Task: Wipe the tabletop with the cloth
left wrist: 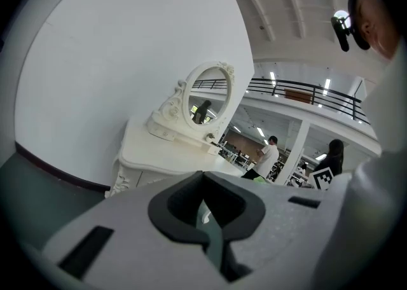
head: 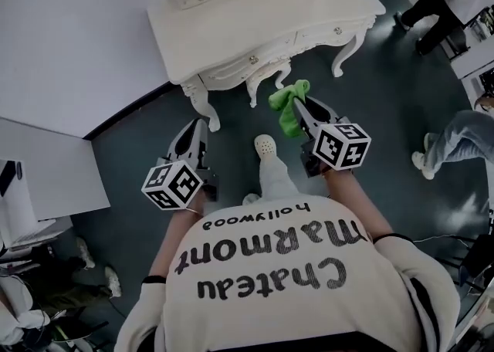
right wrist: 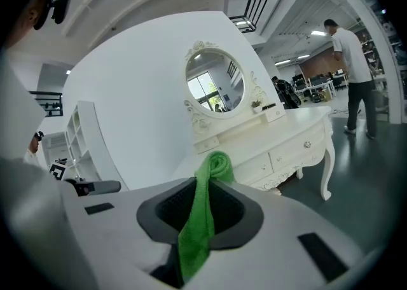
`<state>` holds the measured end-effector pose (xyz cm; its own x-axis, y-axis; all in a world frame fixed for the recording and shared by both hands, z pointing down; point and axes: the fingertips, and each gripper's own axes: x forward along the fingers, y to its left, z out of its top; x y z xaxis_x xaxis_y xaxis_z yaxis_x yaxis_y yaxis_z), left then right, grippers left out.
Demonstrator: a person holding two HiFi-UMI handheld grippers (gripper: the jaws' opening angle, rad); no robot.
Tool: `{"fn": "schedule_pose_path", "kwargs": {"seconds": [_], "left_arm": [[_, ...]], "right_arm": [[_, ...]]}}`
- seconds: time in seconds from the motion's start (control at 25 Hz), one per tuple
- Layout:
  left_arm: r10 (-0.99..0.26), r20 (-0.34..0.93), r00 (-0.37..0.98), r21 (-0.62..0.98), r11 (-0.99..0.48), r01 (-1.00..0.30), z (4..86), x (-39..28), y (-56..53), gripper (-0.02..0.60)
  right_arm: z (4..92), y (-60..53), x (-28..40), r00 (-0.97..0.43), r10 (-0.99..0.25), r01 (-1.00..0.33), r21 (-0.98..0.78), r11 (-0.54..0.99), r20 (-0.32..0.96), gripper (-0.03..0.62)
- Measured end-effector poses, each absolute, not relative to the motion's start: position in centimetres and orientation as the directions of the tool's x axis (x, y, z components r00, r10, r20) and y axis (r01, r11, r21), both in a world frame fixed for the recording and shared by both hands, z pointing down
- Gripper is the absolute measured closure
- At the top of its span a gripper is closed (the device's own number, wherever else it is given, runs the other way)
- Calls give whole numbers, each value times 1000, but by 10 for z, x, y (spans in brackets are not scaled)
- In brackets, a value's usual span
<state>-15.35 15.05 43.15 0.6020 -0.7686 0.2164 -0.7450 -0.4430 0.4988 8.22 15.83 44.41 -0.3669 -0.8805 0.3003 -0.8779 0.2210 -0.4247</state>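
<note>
Right claw (head: 299,103) grips cloth (head: 286,113); left claw (head: 199,123) closed.

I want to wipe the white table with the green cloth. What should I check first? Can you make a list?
1. Green cloth gripped: ok. The right gripper has its jaws shut on it, and one end hangs out past the tips.
2. Left gripper free: ok. Its jaws are together with nothing between them.
3. Cloth touching the tabletop: not ok. Both grippers are over the floor, in front of the table.
4. Room to wipe: ok. The front of the top looks bare; only the mirror stands at the back.
5. Where the dirt is: cannot tell.
</note>
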Motion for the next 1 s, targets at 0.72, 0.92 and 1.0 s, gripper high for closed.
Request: {"fn": "schedule_pose_path", "kwargs": {"seconds": [0.72,0.92,1.0], "left_arm": [[-870,180,458,456,-339,-823,391,-140,-43,574],[-899,177,401,458,-285,-842,389,-139,-84,574],[-909,171,380,458,-268,-848,387,-140,-91,574]], "right_arm": [[403,-79,98,-528,-817,-818,-395,418,231,522],[394,-131,112,-557,-802,-798,-405,446,214,522],[394,-144,116,-574,-792,-783,-422,458,206,522]]}}
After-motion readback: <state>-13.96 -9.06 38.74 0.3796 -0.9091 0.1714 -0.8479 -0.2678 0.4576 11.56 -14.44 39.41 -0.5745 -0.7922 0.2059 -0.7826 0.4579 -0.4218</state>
